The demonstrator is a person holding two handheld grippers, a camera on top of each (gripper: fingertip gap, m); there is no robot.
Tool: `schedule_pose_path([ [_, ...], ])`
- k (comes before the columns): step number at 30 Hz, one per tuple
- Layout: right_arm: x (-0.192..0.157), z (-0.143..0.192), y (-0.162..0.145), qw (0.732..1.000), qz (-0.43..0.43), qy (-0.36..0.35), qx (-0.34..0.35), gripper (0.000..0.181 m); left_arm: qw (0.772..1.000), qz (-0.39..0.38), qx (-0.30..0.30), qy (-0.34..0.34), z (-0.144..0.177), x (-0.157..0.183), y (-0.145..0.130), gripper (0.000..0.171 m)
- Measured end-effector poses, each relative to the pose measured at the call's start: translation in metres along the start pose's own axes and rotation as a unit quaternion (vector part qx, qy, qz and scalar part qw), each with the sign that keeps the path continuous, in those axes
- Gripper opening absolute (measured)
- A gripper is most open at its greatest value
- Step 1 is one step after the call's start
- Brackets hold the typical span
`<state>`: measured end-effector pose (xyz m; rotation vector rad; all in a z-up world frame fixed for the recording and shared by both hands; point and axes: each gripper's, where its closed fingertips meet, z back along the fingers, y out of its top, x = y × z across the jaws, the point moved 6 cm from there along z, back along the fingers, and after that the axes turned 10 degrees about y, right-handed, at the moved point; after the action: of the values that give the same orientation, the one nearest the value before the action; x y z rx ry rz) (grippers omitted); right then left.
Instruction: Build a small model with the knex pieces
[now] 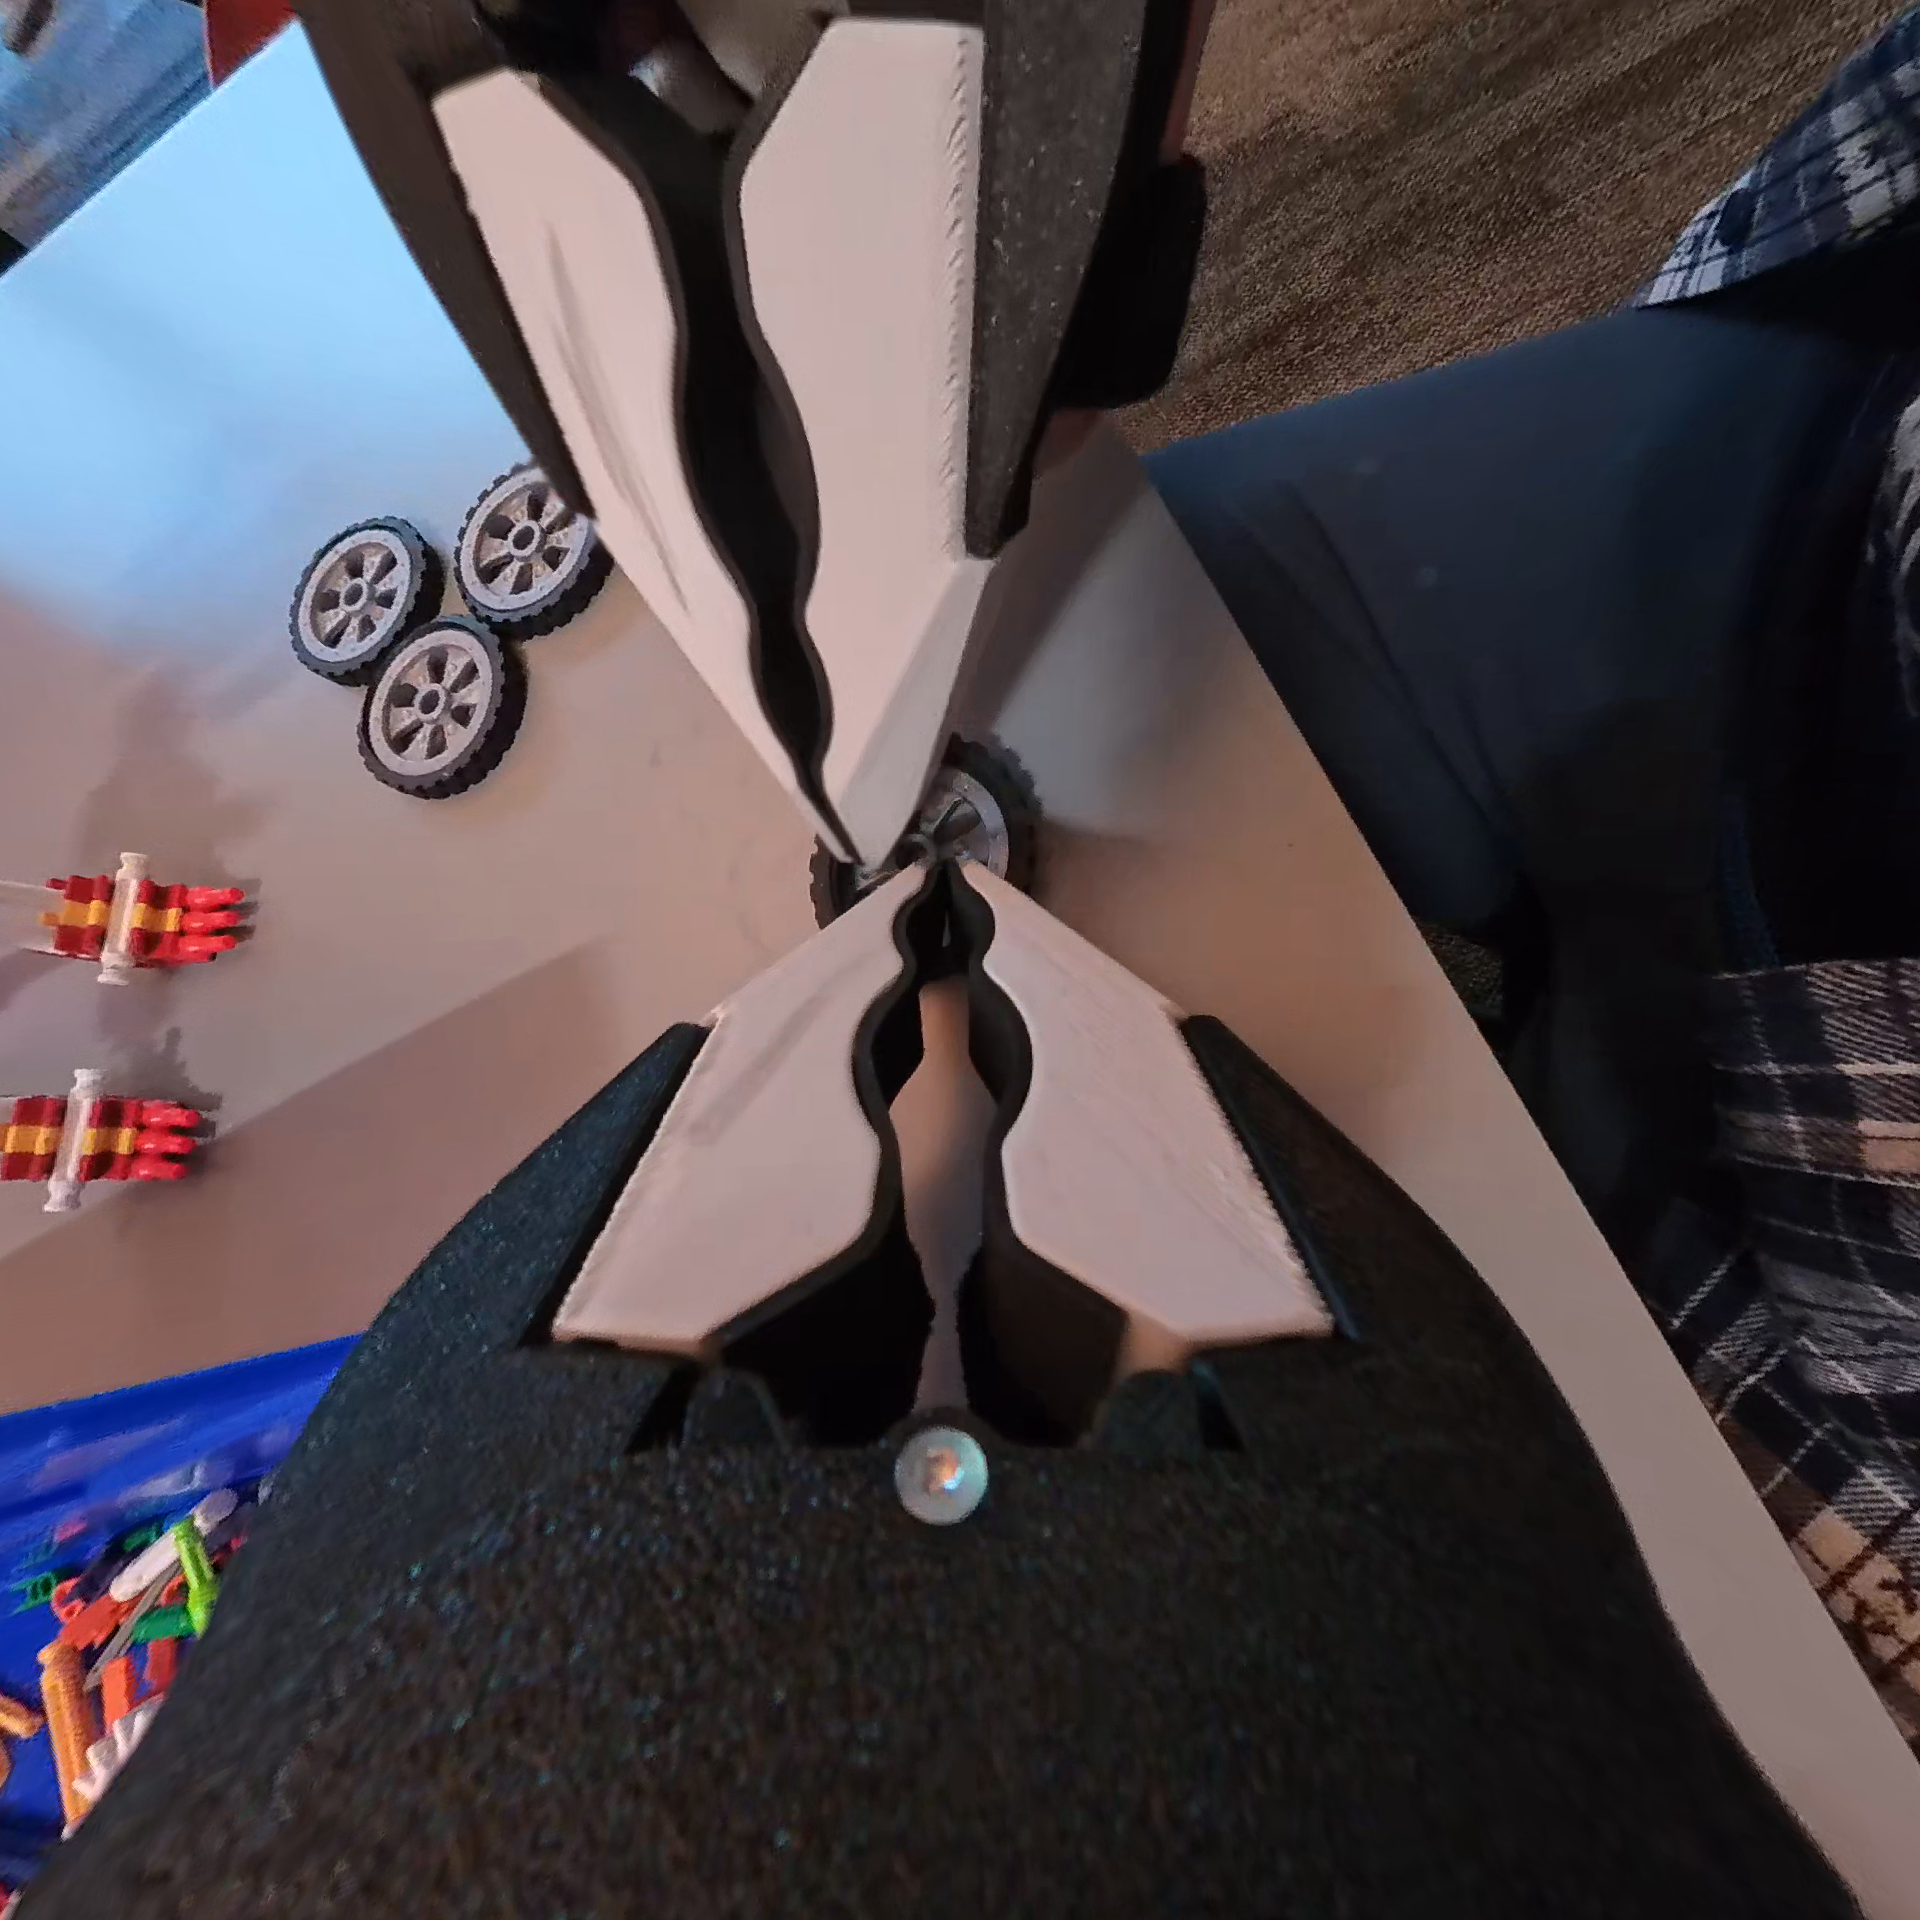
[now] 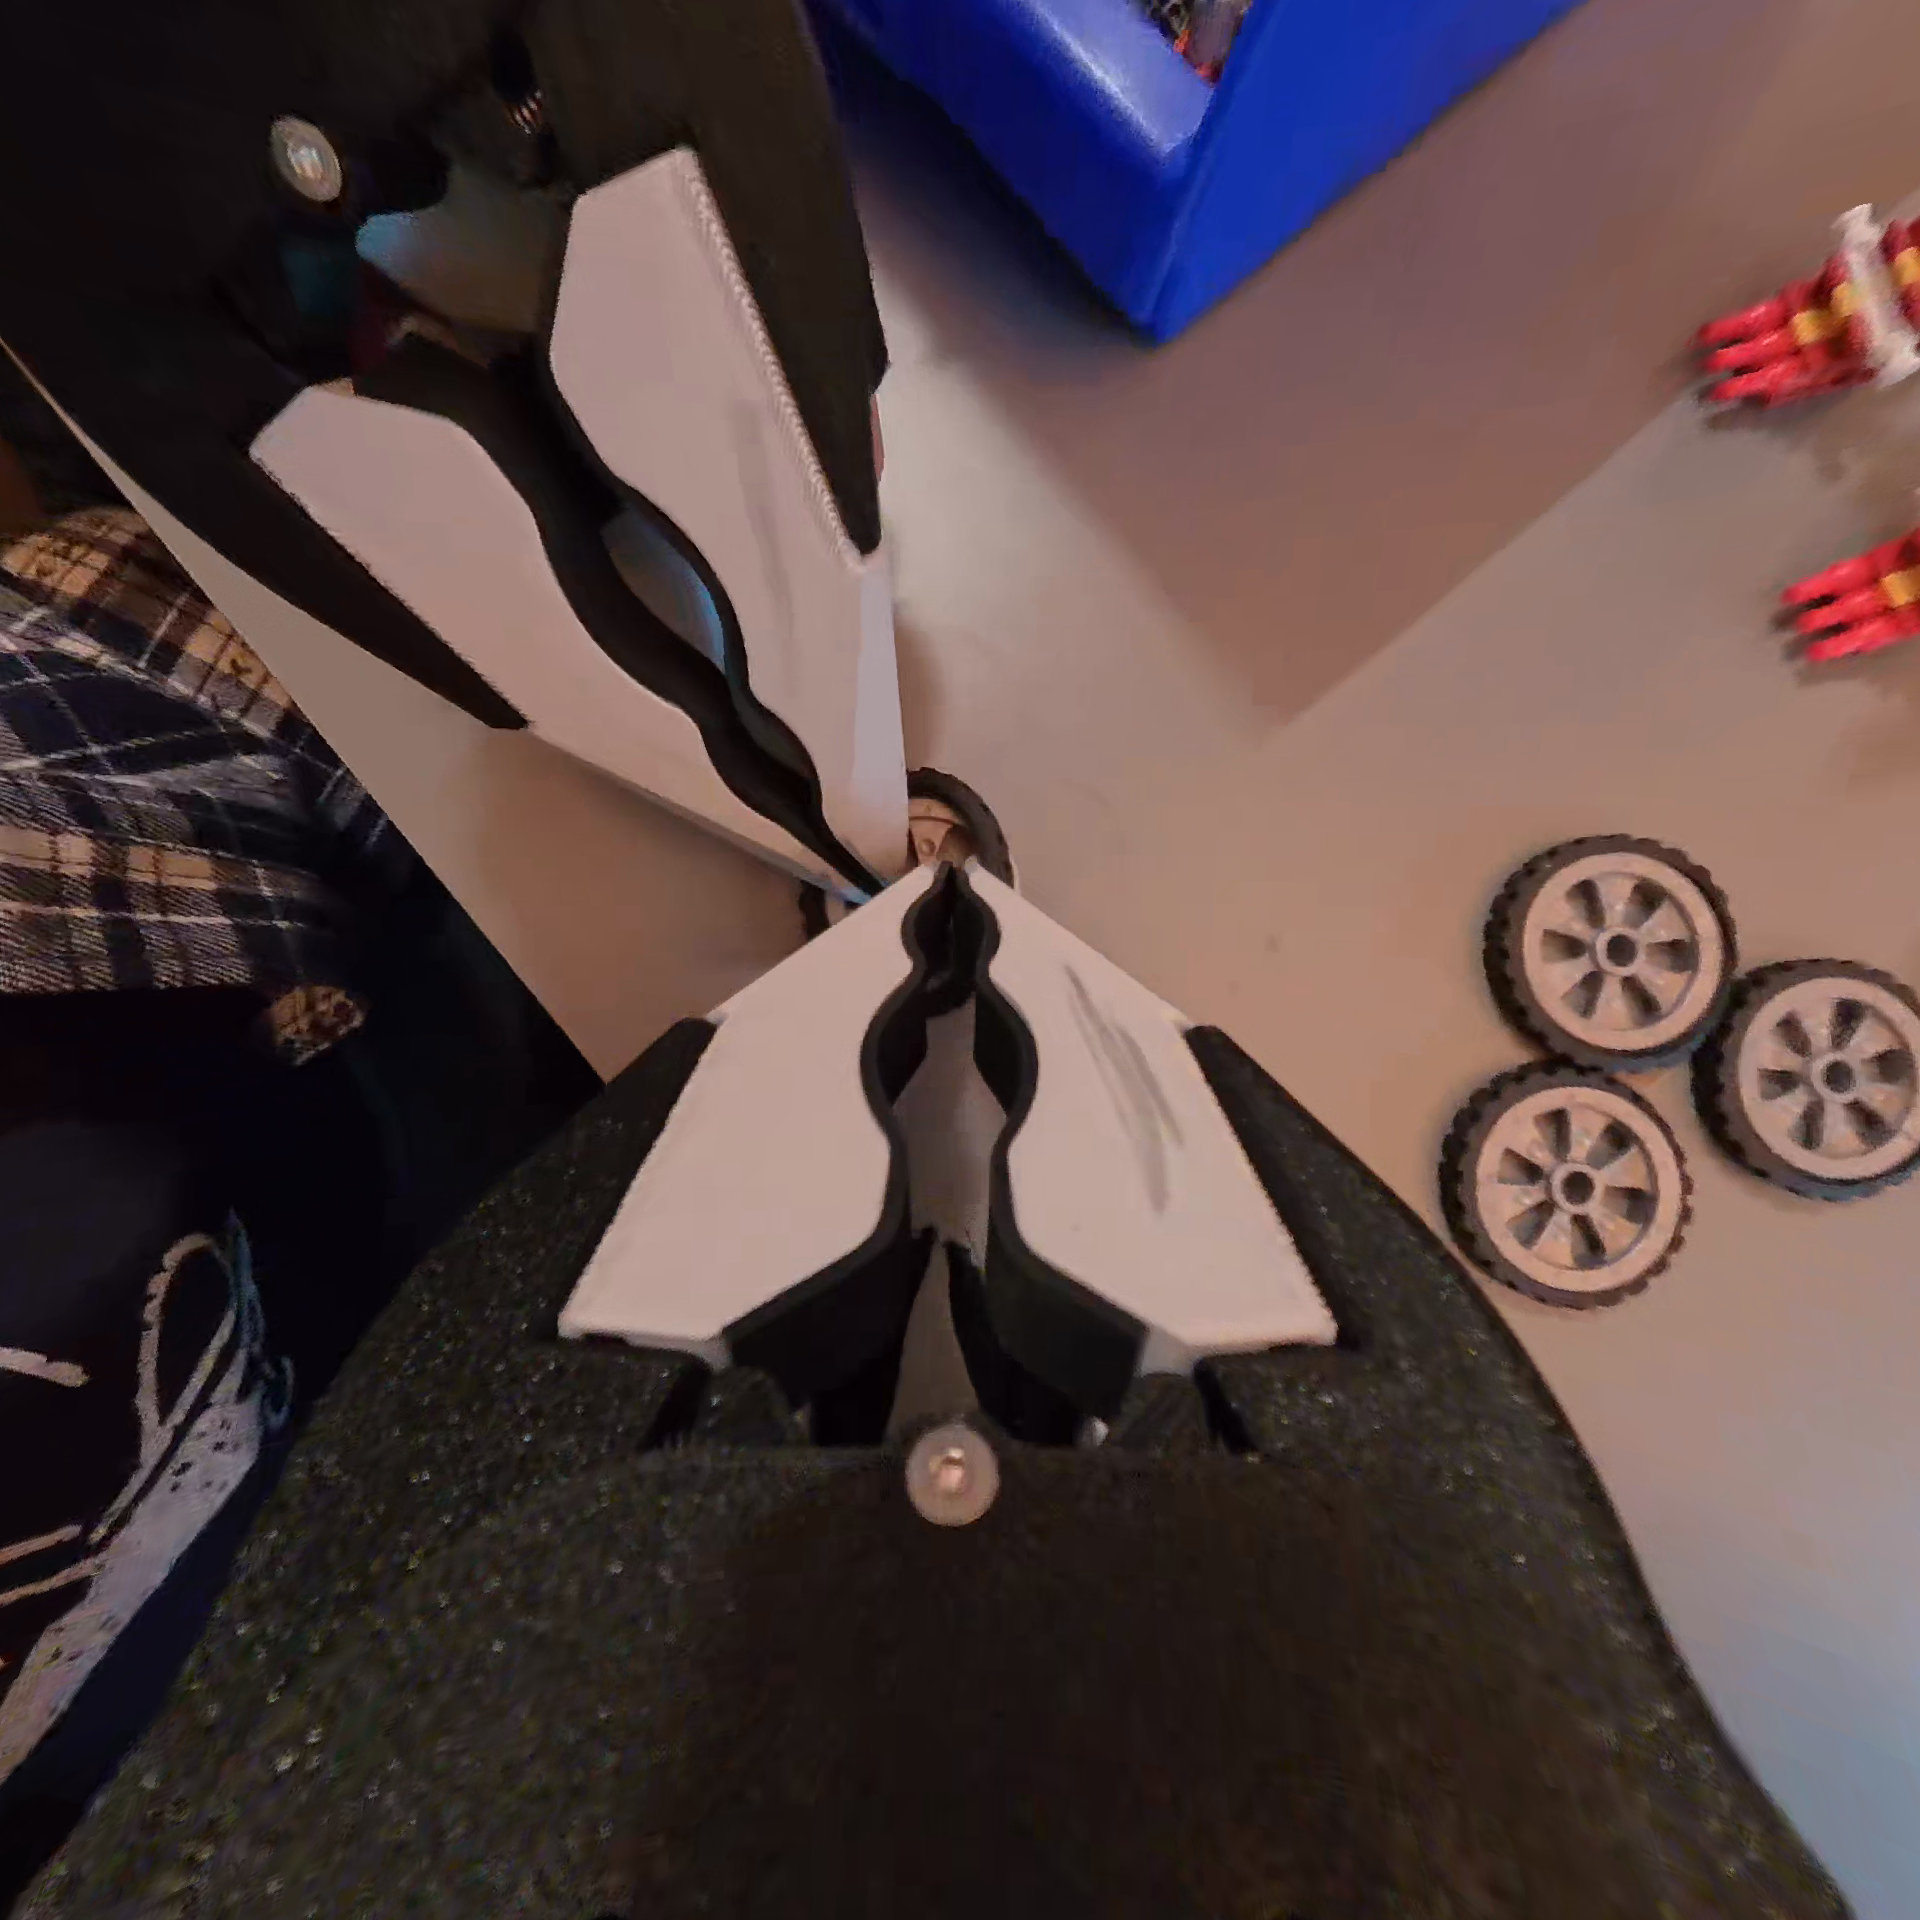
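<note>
A small toy wheel with a black tyre and grey hub is held tilted near the white table's edge. My left gripper is shut with its tips at the wheel's hub. My right gripper comes in from above, also shut, with its tips against the same wheel. In the right wrist view, the right gripper meets the wheel head-on, and the left gripper pinches beside it. The exact contact points are hidden by the fingers.
Three more wheels lie flat in a cluster on the table. Two red, yellow and white built pieces lie beyond them. A blue bin holds several loose parts. A person's plaid sleeve is beside the table edge. Both grippers' tips are close together, under 4 cm apart.
</note>
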<state>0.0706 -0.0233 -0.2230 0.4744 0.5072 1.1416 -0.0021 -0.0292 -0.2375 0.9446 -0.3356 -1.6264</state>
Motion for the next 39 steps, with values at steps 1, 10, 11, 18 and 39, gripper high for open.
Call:
schedule_pose_path([
  [1,0.0,-0.001,-0.001,1.0,0.0,0.004,-0.003,0.0,1.0,0.002,0.0,-0.001,0.0,0.0,0.0,0.0],
  [10,0.005,-0.002,-0.002,0.999,-0.034,0.004,0.0,0.0,1.0,0.008,0.006,0.002,-0.006,0.003,0.004,0.0],
  [11,0.006,-0.002,-0.002,0.999,-0.04,0.01,0.005,0.0,1.0,0.01,0.006,0.0,-0.007,0.003,0.004,0.0],
  [18,0.01,-0.003,0.001,0.998,-0.056,0.027,-0.011,0.0,1.0,0.012,0.005,0.005,-0.011,0.002,0.005,0.0],
  [39,0.01,0.0,-0.001,0.994,-0.098,0.049,-0.032,0.0,0.999,-0.038,-0.011,0.023,-0.009,-0.002,0.0,0.0],
])
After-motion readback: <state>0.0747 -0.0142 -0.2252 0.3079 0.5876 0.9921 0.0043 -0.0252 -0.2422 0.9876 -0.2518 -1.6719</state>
